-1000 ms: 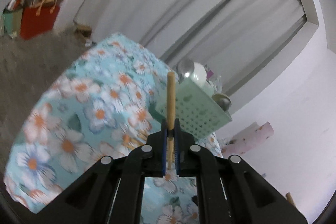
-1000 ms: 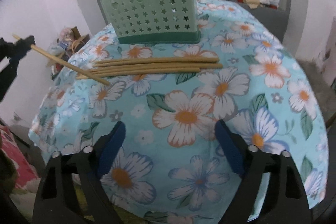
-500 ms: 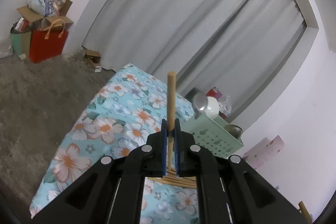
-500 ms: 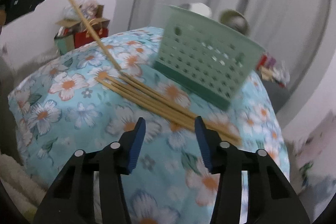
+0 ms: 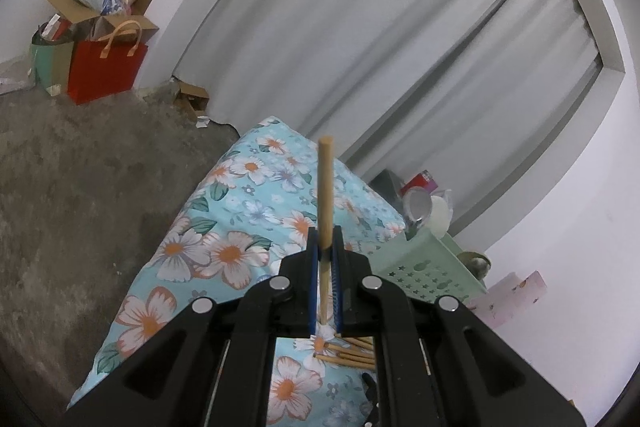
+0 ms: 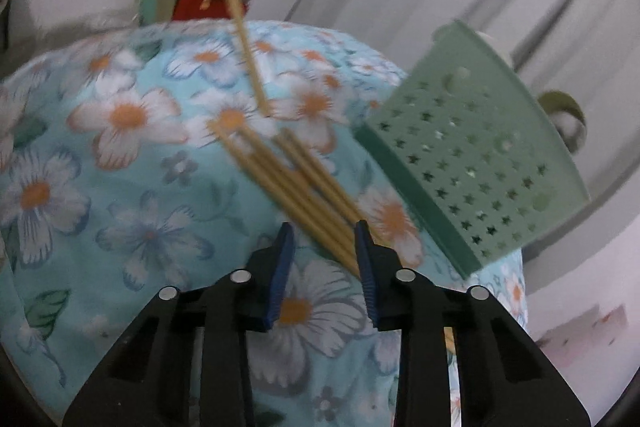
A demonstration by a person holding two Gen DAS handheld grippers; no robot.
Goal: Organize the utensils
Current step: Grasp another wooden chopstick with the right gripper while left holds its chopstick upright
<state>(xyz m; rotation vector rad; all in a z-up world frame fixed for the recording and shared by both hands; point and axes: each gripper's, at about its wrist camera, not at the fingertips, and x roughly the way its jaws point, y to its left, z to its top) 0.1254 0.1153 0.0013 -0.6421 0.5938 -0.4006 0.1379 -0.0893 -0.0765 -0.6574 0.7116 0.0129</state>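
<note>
My left gripper (image 5: 326,247) is shut on one wooden chopstick (image 5: 325,187), held upright above the floral tablecloth (image 5: 224,251). The same chopstick (image 6: 240,27) hangs in the right wrist view, its tip near the cloth. Several more chopsticks (image 6: 296,187) lie in a bundle on the cloth; their ends show under the left gripper (image 5: 348,351). My right gripper (image 6: 324,247) is open, its fingers on either side of the bundle's near end, just above it. A green perforated basket (image 6: 472,171) stands to the right, also in the left wrist view (image 5: 428,271).
Round utensil heads (image 5: 424,207) stick up from the basket. A red bag (image 5: 106,71) and cardboard boxes stand on the grey floor by the wall. Grey curtains (image 5: 400,47) hang behind the table. A pink object (image 5: 512,291) lies beyond the basket.
My right gripper has swung in low over the bundle and narrowed its opening. My left gripper has risen with the chopstick, so the table looks farther away.
</note>
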